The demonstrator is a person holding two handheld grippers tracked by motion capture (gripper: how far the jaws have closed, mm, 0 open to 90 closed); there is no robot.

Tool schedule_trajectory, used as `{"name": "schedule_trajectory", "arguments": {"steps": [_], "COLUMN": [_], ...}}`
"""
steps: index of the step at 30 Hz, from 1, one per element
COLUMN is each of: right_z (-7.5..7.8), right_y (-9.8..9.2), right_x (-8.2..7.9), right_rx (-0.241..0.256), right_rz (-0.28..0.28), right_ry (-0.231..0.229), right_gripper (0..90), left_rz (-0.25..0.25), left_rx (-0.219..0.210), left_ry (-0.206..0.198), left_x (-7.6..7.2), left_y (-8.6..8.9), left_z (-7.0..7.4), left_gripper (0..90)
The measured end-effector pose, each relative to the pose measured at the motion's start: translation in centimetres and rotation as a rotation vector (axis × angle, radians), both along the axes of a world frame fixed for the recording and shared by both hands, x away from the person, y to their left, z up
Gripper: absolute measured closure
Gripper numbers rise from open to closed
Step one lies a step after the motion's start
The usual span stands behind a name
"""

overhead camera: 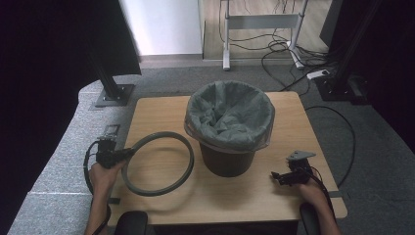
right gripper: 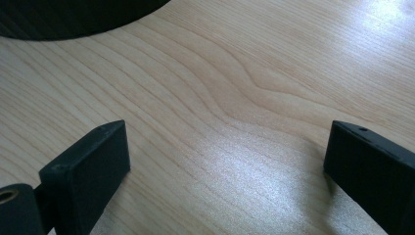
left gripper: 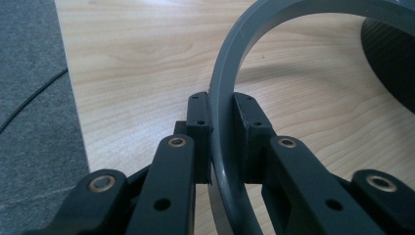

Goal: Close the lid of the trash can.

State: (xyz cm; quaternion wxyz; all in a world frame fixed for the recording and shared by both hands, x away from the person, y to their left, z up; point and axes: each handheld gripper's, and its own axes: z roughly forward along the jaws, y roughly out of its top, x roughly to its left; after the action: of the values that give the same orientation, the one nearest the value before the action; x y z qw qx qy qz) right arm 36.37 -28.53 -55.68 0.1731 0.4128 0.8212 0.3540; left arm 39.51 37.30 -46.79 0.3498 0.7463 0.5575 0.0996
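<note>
A dark bin [overhead camera: 227,159] stands mid-table, lined with a grey plastic bag [overhead camera: 230,113] folded over its rim. To its left a grey ring [overhead camera: 169,178] is held up at a tilt over the wood. My left gripper [overhead camera: 120,155] is shut on the ring's left edge; in the left gripper view the ring's band [left gripper: 226,98] runs between the two pads [left gripper: 199,117]. My right gripper [overhead camera: 277,176] rests low on the table to the right of the bin, jaws wide apart with bare wood [right gripper: 230,147] between them. The bin's dark base [right gripper: 63,17] lies ahead of it.
The wooden table [overhead camera: 147,110] is small, with grey carpet [overhead camera: 68,147] around it. Black stand bases [overhead camera: 113,94] sit off its far left and far right corners. Cables [overhead camera: 288,54] trail on the floor behind, and one loops along the table's right side.
</note>
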Motion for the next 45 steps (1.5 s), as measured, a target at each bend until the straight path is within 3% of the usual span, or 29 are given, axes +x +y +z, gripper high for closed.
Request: {"name": "schedule_trajectory", "arguments": {"steps": [6,26,45], "right_z": [0.0,0.0,0.0], "right_y": [0.0,0.0,0.0], "right_x": [0.0,0.0,0.0], "right_rx": [0.0,-0.001,-0.003], "right_rz": [0.0,0.001,0.002], "right_ry": [-0.001,0.0,-0.001], "right_gripper": [3.0,3.1,3.1], "left_rz": [-0.014,-0.015,-0.017], "left_rx": [0.023,0.034,0.047], "left_ry": [0.006,0.015,0.013], "left_x": [0.5,1.2,2.1], "left_y": [-0.1,1.2,1.9], "left_z": [2.0,9.0,13.9], "left_gripper": [78.6,78.4,78.3]}}
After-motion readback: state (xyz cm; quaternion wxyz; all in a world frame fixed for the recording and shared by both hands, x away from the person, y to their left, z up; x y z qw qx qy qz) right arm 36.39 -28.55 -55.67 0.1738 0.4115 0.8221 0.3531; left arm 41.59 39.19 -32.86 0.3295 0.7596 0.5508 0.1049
